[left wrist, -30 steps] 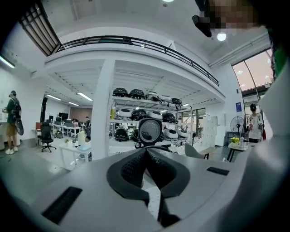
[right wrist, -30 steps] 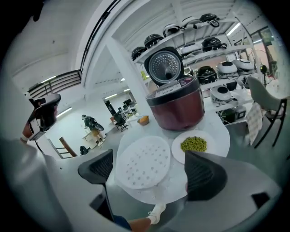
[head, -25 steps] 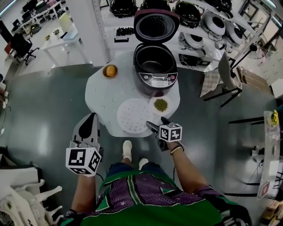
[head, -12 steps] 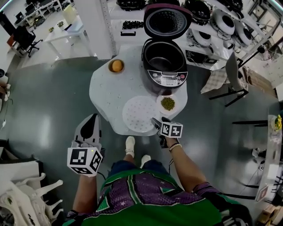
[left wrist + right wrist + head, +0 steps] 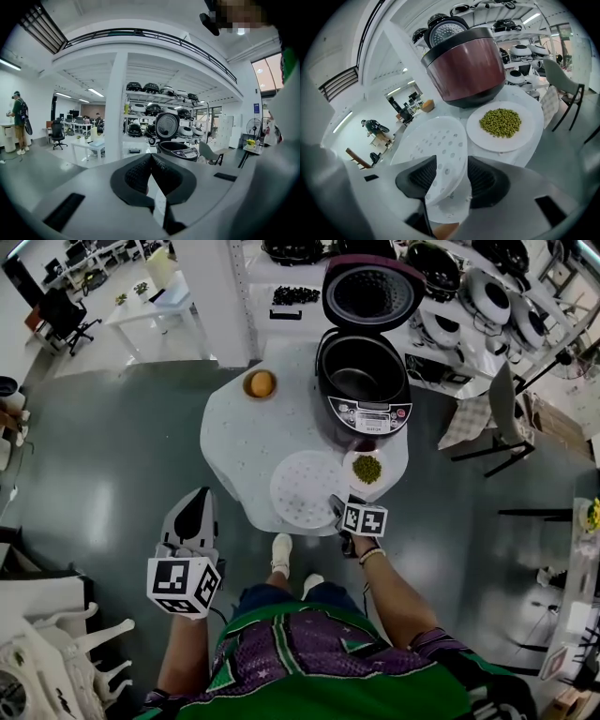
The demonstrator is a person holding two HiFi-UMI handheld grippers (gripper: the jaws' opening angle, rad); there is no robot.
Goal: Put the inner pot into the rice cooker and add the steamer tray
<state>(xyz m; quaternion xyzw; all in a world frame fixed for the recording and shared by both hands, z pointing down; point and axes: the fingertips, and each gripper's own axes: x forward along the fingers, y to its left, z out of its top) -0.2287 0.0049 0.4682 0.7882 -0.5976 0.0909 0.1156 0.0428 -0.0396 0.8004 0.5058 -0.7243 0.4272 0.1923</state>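
The steamer tray (image 5: 307, 488) lies flat at the near edge of the counter (image 5: 234, 437), just in front of the open rice cooker (image 5: 371, 418), whose inner pot (image 5: 356, 379) looks already seated. The right gripper (image 5: 337, 506) straddles the tray's near rim with its jaws closing but not yet pinching, likely an edge hold for lifting. A second ago it hung short of the rim, jaws wider. The left gripper (image 5: 195, 507) waits closed and empty, off to the left.
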